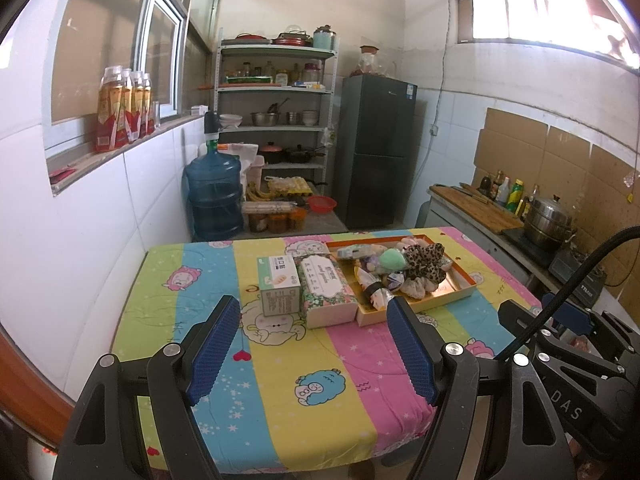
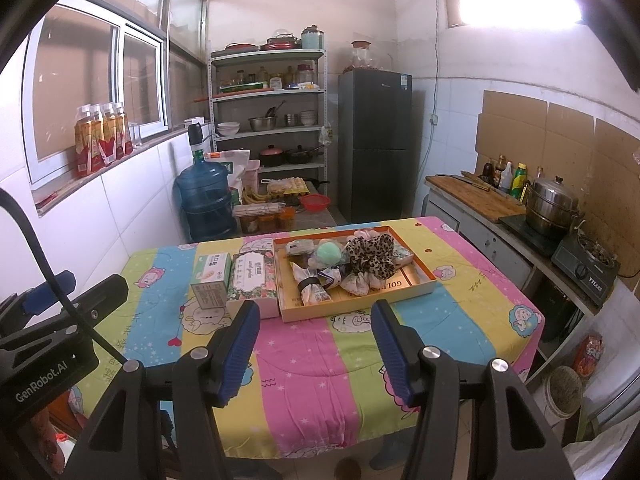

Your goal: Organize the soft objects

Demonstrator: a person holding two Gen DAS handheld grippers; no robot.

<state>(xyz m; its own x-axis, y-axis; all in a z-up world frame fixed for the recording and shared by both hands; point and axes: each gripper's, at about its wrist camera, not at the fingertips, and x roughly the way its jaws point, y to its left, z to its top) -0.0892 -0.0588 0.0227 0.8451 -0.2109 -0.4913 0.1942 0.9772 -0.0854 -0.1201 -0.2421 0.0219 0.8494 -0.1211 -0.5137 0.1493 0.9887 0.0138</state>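
An orange-rimmed shallow tray [image 2: 425,278] [image 1: 466,286] lies on the far part of the striped cartoon tablecloth [image 2: 312,368] [image 1: 304,364]. In it lie soft things: a leopard-print scrunchie [image 2: 370,258] [image 1: 426,262], a mint green puff [image 2: 329,255] [image 1: 391,261], a pale floral scrunchie [image 2: 357,283] and a tied cloth bundle [image 2: 310,286] [image 1: 376,292]. Left of the tray stand a floral tissue box [image 2: 252,278] [image 1: 326,288] and a small green-white box [image 2: 212,278] [image 1: 279,284]. My left gripper [image 1: 316,308] and right gripper [image 2: 316,312] hover open over the near table, with nothing between their blue fingers.
Beyond the table stand a blue water jug [image 2: 206,200], a metal shelf with pots and bowls [image 2: 272,120] and a dark fridge [image 2: 376,140]. To the right, a counter [image 2: 496,216] carries a cutting board, bottles, a steel steamer pot [image 2: 554,206] and a small stove.
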